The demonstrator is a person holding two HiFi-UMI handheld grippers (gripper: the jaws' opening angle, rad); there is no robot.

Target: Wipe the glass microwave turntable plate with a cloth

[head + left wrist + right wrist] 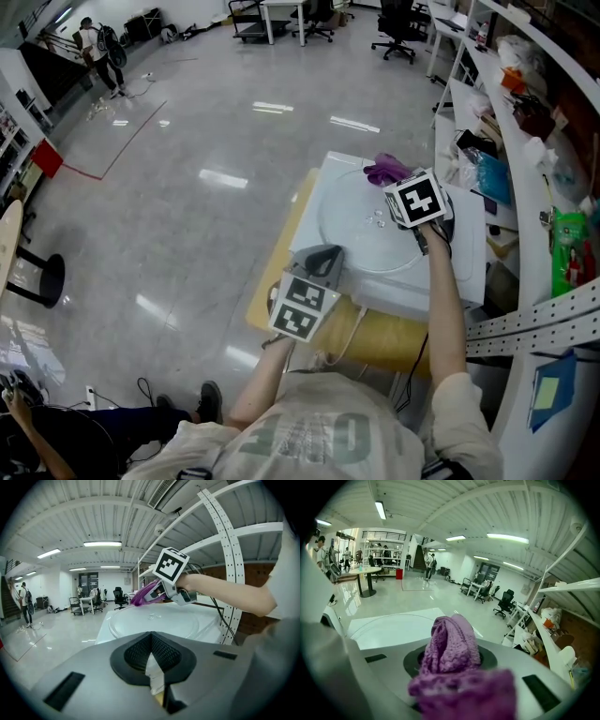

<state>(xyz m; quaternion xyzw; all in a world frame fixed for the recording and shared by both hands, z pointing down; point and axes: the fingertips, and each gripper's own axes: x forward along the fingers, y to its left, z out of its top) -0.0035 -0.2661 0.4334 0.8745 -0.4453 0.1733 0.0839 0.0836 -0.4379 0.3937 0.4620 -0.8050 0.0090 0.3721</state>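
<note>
Right gripper: jaws clamped on the cloth. It was purple, chunky knit, bunched into a fat ridge that stuck up out of the jaws and flopped back over the grey housing.

The cloth's free end sat over the far rim of the plate; couldn't tell touching vs. hovering. The plate was clear glass, round, with a shallow raised lip and a few small glassy lugs near centre. It lay flat on a white slab.

Left gripper: black mesh-textured jaws were drawn almost together in a V, pinching a thin white strip (looked like the slab's near edge, not certain). That gripper was at the slab's near-left corner, apart from the plate's rim.

The slab was matte and squarish with rounded corners. It rested on a yellow sheet that curved down over the front. The floor was glossy and mirrored the ceiling strip lights.
</note>
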